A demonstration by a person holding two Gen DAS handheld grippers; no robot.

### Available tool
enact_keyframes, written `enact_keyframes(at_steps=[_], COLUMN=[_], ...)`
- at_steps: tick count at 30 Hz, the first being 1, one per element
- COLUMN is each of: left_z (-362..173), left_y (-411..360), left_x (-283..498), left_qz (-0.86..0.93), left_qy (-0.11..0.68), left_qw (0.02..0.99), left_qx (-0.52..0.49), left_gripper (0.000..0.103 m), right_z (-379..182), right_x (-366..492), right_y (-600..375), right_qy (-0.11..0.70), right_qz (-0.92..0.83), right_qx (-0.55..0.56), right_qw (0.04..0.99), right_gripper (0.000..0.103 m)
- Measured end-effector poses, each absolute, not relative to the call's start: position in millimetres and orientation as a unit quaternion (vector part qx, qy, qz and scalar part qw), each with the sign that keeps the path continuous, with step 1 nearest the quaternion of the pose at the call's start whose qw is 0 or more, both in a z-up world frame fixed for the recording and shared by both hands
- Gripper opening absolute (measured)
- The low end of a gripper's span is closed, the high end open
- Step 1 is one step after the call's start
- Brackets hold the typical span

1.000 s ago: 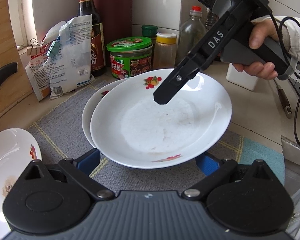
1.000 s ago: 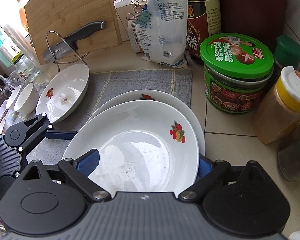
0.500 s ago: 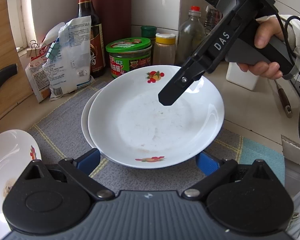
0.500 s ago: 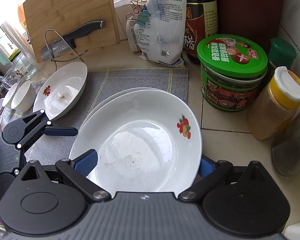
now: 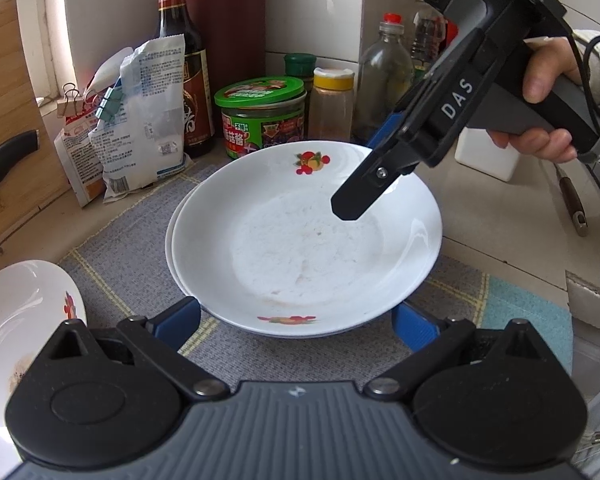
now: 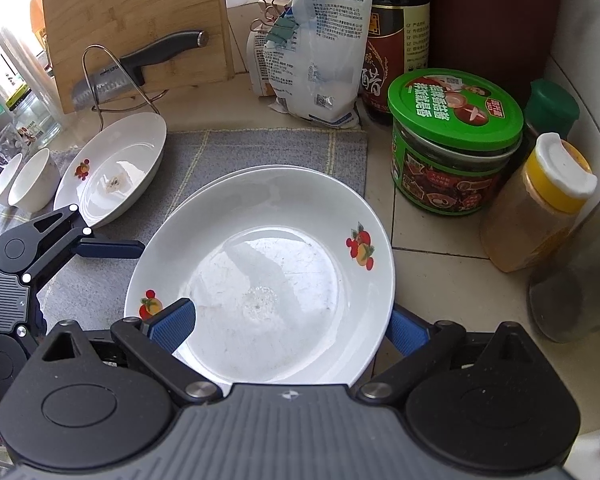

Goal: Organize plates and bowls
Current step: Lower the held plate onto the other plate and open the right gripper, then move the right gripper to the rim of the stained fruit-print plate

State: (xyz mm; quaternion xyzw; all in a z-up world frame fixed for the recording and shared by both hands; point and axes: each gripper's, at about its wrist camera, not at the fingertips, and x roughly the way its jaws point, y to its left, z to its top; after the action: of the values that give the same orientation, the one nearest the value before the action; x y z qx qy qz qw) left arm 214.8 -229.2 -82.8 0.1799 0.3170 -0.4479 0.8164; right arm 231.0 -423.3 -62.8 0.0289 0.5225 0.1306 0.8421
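Observation:
A white plate with fruit prints lies on a second white plate on the grey mat. My right gripper is open, one finger above the top plate's near rim and one beside it; it also shows in the left wrist view, over the plate's right side. My left gripper is open, its blue fingers on either side of the stack's near edge; it shows in the right wrist view at the left. A third white plate lies to the left.
The grey mat covers the counter. Behind stand a green-lidded jar, a yellow-capped spice jar, a soy sauce bottle, bags, a cutting board with a knife. Small white bowls sit far left.
The top plate has slid away from my left gripper and settled squarely on the lower plate. My right gripper has moved with it and one finger now sits over the rim.

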Motion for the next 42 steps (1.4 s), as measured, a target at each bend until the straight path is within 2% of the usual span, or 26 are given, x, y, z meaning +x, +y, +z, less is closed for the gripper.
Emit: enact_keyframes(at_steps=[10, 18, 34, 42], left_z=[-81.8, -67.7, -59.3, -69.8], left_y=[-228.6, -214.4, -129.5, -87.2], left_x=[212.8, 210.6, 179.8, 188.7], left_qz=[-0.444, -0.407, -0.204, -0.163], left_qy=[0.316, 0.320, 0.377, 0.381], left_qw=[0.818, 0.843, 0.902, 0.909], left_qx=[0.183, 0.147, 0.046, 0.051], left_gripper=[0.101, 0.102, 0.102, 0.102], right_z=[-61.7, -42.3, -32.5, -37.2], right_x=[225.5, 211.2, 195.6, 200.2], right_y=[-423.2, -414.4, -352.7, -309.6], right_qy=[0.520, 0.464, 0.387, 0.398], right_qz=[0.124, 0.118, 0.197, 0.201], right_qx=[0.025, -0.002, -0.021, -0.041], right_qw=[0.845, 0.878, 0.901, 0.894], right_gripper=[0.102, 0.103, 0.103, 0.103])
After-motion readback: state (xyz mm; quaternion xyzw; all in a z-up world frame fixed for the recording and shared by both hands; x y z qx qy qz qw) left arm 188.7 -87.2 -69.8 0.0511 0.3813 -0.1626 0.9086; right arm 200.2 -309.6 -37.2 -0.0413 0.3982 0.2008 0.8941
